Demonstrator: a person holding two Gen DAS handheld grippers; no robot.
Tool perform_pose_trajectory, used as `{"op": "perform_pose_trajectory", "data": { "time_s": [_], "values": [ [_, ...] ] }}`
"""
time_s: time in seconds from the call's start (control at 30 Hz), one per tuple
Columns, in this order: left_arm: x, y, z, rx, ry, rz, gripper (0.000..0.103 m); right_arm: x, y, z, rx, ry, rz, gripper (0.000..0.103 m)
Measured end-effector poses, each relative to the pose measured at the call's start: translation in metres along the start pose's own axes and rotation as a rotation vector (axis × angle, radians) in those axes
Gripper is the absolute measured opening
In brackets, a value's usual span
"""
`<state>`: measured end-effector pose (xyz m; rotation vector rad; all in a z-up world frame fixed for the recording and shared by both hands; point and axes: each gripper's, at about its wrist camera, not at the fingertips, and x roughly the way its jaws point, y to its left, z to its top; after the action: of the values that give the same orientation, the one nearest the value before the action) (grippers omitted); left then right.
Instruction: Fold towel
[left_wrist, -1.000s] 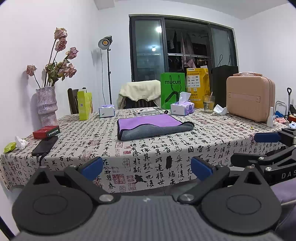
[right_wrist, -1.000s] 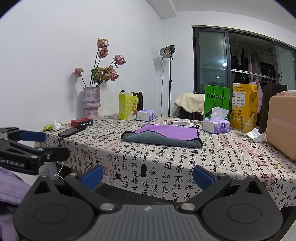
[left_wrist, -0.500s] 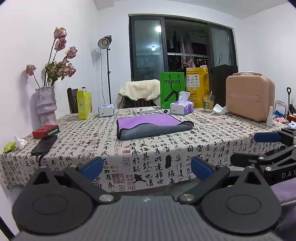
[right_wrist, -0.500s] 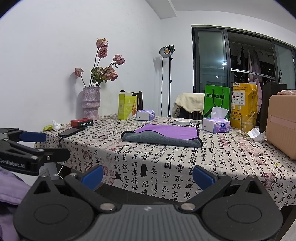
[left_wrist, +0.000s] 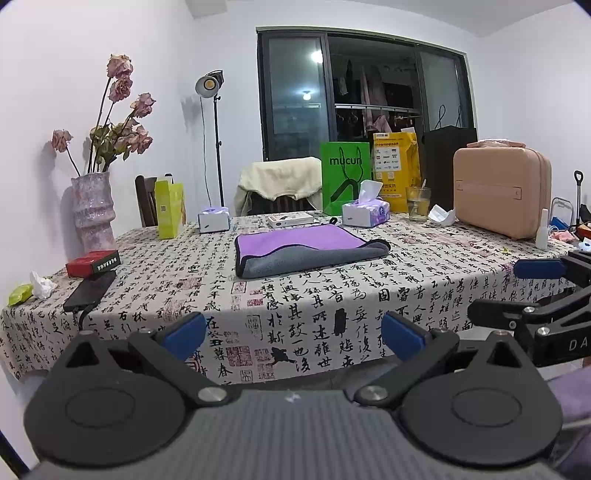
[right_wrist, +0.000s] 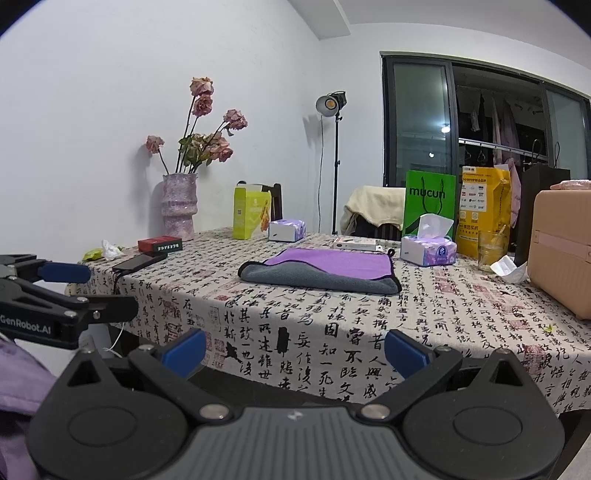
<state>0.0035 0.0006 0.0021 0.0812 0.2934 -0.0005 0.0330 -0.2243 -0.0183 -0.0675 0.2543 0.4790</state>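
Two tools are hanging in front of the near edge of the tabletop (left_wrist: 424, 258), and you are holding both, the left tool (left_wrist: 293, 334) and the right tool (right_wrist: 295, 349), spread wide with nothing between their blue pads. The towel (left_wrist: 308, 249) is lying folded in the middle of the patterned cloth, purple face up with the grey layer showing along its near edge, well apart from both tools. A tissue pack (left_wrist: 365, 214) is sitting just behind it.
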Motion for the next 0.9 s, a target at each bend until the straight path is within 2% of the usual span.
{"op": "perform_pose_trajectory", "data": {
  "time_s": [0.4,0.9],
  "values": [
    [0.031,0.015,0.005,0.021,0.0,0.026,0.103,0.017,-0.023,0.002,0.022,-0.035,-0.039,0.103],
    [0.119,0.044,0.023,-0.046,0.116,0.026,0.103,0.094,-0.062,0.021,0.018,0.019,-0.054,0.103]
  ]
}}
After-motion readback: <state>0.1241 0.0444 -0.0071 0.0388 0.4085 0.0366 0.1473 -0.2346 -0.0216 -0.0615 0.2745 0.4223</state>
